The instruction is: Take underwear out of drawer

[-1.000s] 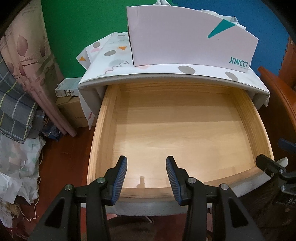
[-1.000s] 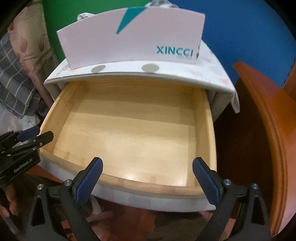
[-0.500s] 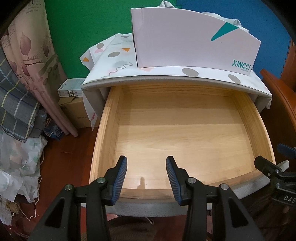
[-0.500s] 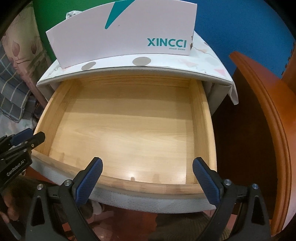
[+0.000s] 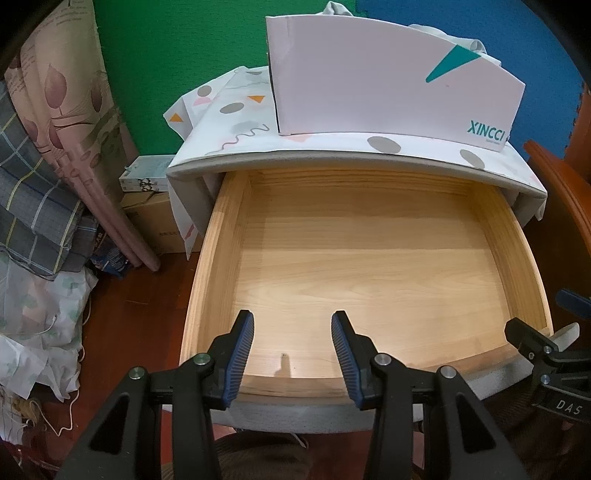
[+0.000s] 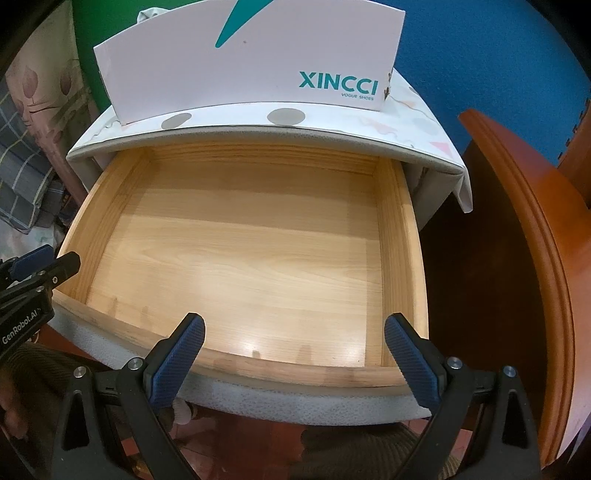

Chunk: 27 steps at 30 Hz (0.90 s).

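We see the drawer [image 5: 369,258] pulled fully out, its pale wood bottom bare, while a white shoe box [image 5: 388,81] stands on the patterned cloth [image 5: 236,122] over the nightstand top, with a bit of grey-white fabric [image 5: 338,7] showing over its back edge; we cannot tell whether that is the underwear. Our left gripper [image 5: 292,347] hangs partly open with nothing between its blue pads above the drawer's front edge, and our right gripper [image 6: 293,354] is spread wide and empty over the same edge. The drawer's rim is unobstructed, a wooden headboard [image 6: 535,258] stands close on the right, and bedding [image 5: 33,192] piles on the floor to the left.
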Motion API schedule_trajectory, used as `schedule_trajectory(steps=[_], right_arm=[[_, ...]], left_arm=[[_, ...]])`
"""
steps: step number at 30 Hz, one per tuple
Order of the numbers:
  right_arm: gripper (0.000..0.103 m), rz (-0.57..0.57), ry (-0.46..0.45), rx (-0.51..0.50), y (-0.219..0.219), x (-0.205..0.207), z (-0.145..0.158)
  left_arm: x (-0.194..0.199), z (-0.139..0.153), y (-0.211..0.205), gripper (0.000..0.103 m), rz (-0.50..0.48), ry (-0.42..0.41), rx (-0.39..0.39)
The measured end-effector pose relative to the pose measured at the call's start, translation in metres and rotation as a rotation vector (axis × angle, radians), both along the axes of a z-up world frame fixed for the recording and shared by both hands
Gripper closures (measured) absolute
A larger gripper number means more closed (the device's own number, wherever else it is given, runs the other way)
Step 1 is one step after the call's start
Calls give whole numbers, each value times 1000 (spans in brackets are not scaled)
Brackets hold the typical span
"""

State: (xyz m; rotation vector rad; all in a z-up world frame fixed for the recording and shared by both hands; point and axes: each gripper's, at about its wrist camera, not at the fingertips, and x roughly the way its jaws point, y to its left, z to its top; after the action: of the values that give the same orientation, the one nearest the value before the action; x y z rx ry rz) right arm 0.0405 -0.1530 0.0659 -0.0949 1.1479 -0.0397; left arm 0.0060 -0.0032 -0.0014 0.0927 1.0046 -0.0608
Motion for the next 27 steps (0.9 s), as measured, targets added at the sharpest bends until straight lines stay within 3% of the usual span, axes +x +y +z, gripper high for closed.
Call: schedule_trajectory(steps=[27], right_arm=[[6,-2,12,9,-1,1,-2]], left_arm=[[-1,-2,-5,58,-9,-2,15]])
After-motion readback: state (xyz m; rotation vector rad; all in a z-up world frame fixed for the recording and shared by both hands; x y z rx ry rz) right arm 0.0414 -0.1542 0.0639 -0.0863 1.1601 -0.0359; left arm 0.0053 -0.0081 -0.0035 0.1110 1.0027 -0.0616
